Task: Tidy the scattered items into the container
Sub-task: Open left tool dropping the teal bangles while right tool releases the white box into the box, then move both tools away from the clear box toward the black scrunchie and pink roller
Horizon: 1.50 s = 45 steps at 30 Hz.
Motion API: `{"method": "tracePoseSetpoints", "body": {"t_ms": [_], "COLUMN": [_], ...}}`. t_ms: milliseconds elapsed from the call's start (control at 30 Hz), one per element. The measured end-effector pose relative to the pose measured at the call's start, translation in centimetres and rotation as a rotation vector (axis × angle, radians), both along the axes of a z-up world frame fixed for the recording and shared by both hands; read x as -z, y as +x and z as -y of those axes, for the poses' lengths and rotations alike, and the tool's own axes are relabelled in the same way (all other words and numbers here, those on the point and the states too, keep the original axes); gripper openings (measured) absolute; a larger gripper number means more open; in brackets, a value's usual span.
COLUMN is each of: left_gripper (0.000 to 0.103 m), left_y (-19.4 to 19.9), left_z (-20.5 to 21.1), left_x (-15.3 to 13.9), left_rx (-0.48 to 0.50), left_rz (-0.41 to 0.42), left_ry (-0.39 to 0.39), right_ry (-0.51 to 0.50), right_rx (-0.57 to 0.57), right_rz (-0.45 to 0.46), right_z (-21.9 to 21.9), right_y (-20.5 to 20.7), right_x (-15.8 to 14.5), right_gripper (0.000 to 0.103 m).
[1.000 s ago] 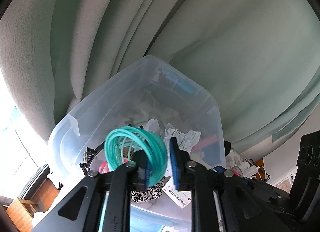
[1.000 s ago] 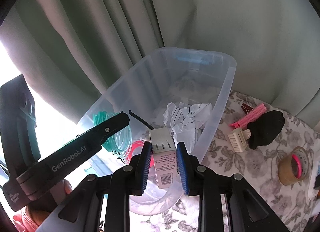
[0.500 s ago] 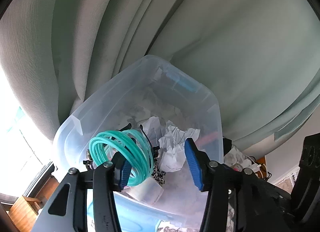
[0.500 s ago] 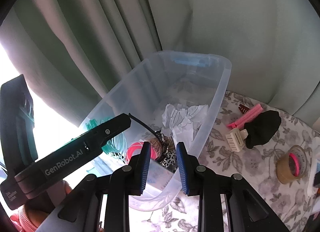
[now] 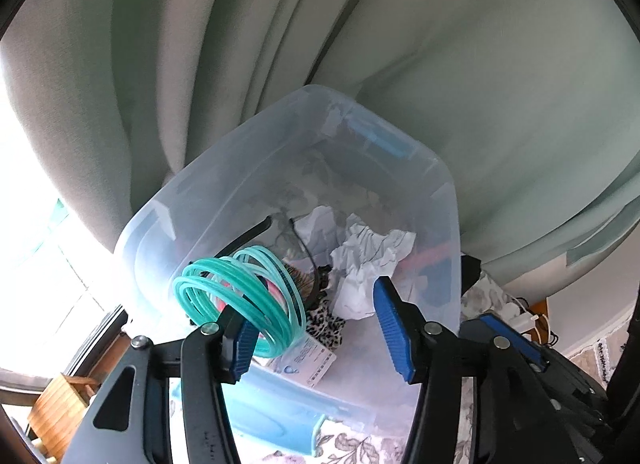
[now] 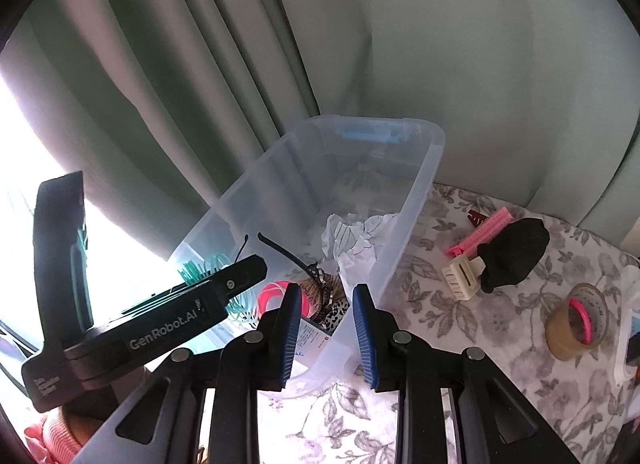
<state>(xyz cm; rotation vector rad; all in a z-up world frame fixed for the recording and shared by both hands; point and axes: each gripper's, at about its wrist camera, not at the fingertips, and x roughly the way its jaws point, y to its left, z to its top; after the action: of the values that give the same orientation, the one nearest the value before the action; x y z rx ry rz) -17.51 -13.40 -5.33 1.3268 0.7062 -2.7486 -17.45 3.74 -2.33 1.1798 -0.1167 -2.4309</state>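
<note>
While the clear plastic container (image 6: 404,199) stands on the flowered tablecloth (image 6: 460,348) close before the grey-green curtain (image 6: 460,63), both grippers point down over its near end. Inside the container lie a crumpled white paper (image 5: 372,260), a black headband (image 6: 288,254), a leopard-print piece (image 5: 324,328), a pink ring (image 6: 272,296) and a small printed packet (image 5: 308,360). The left gripper (image 5: 316,328) hangs over the near rim and its jaws are opening; a bundle of teal rings (image 5: 240,300) leans against the inner side of its left pad, while the right pad stands well apart from it, so the pads do not press on the bundle. Whether the rings rest on something below, I cannot tell. The right gripper (image 6: 326,338) is just beside it, its blue pads a little apart with nothing between them; the near corner of the container shows through the gap. In the right wrist view the left gripper's black body reaches over the container from the left side. On the cloth to the right of the container, outside it, lie a pink hair clip (image 6: 480,232), a cream claw clip (image 6: 462,278) touching a black cloth lump (image 6: 514,256), and farther right a roll of tape (image 6: 576,322) with a pink band in it.
</note>
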Motion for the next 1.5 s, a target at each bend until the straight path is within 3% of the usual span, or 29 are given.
{"method": "tracePoseSetpoints", "body": {"t_ms": [367,967,1333,1500], "left_gripper": [0.057,0.057,0.07,0.07], "left_y": [1.2,4.4,6.9,8.1], "left_z": [-0.3,-3.0,-3.8,-4.4], "left_x": [-1.0,-4.3,-6.4,-7.8], "left_rx": [-0.021,0.027,0.026,0.031], "left_rz": [0.005,-0.082,-0.15,-0.211], "left_ry": [-0.016,-0.034,-0.042,-0.047], "right_ry": [-0.04,-0.078,-0.079,-0.079], "right_rx": [0.004,0.04,0.055,0.067], "right_rz": [-0.022,-0.072,-0.1,-0.123], "right_z": [-0.6,-2.4,-3.2,-3.8], "right_y": [1.5,5.3,7.9,9.3], "right_x": [-1.3,-4.1,-5.3,-6.1], "right_gripper": [0.03,0.03,0.03,0.036]}}
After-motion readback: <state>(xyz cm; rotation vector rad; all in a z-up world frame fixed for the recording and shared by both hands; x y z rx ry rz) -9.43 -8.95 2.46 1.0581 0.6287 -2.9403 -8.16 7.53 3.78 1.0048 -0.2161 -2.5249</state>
